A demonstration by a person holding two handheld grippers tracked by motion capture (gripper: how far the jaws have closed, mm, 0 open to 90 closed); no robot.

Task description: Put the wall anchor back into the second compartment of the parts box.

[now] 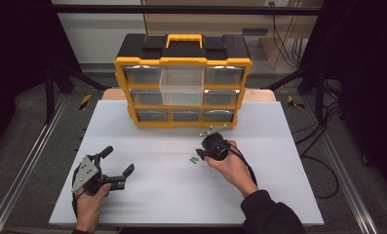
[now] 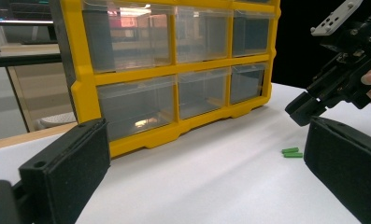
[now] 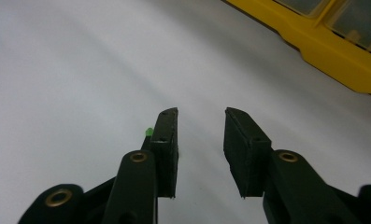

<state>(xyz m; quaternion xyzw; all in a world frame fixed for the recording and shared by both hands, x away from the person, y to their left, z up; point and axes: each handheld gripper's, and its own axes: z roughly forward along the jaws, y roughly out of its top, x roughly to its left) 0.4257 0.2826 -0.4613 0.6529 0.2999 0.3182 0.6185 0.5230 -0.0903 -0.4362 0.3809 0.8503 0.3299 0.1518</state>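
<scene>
Right gripper (image 3: pixel 201 140): jaws parted by a narrow gap with nothing between them, tips angled down at the white table (image 1: pixel 181 195); two small green pieces (image 1: pixel 194 159) lie on the table just beside one jaw's outer face, untouched. The right hand (image 1: pixel 230 165) grasps the gripper body from behind, forearm entering from the lower edge. Left gripper (image 1: pixel 119 158): jaws spread wide and empty, held low and level, well apart from the pieces. Behind stands a yellow drawer cabinet (image 1: pixel 181 90), one clear drawer (image 1: pixel 181 87) pulled out.
</scene>
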